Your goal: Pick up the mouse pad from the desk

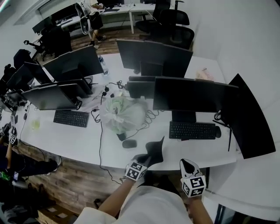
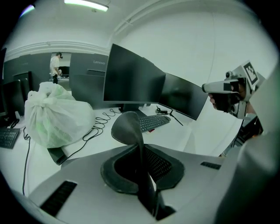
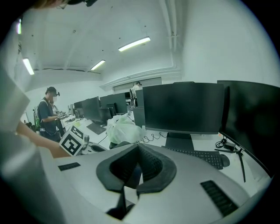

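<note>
– Grey left gripper is clamped on that thin, floppy black mouse pad, already clear of the white desk.
– Right gripper?
– Pinched closed, empty. Pickup looks basically done to me.

Open-plan office. A long white desk carries rows of dark flat monitors set back to back, with a black keyboard before them. A mouse lies just beside that keyboard, and cables trail across the top. Black swivel chairs stand by further desks at the rear. The floor is wood plank. Strip lights run along a white ceiling, and a person stands at a workstation in the distance.
</note>
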Available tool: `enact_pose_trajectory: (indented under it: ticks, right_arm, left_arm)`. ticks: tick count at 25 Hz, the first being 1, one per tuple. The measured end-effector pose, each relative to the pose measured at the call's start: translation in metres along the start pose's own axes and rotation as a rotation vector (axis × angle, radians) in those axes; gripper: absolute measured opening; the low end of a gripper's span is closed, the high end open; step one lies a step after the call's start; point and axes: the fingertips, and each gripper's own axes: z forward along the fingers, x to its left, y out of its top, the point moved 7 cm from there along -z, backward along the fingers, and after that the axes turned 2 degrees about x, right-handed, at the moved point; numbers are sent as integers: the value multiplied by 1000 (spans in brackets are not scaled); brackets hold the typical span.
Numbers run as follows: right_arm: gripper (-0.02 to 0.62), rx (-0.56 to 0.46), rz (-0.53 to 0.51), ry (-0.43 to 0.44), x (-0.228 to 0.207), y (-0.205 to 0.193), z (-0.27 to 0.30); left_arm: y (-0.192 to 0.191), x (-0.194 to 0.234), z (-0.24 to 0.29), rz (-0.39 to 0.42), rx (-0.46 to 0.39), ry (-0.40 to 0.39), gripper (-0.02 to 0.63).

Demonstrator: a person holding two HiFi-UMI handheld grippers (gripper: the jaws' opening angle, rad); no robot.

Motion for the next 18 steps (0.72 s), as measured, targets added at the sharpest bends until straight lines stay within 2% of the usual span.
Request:
enact_pose_trajectory:
  ticks: [6,11,18]
  right_arm:
    - [12,-44,-31,32,0,7,-26]
    - [12,-70,-34,90,1,2,-59]
    - [12,-124,-51,133,-14,-7,-122]
  left_arm:
    - [9,-18,-33,-36,-64,36,46]
    - [19,-41,-65,-50,-131,114,48]
    - [21,-88,-120,-166,-278,173,48]
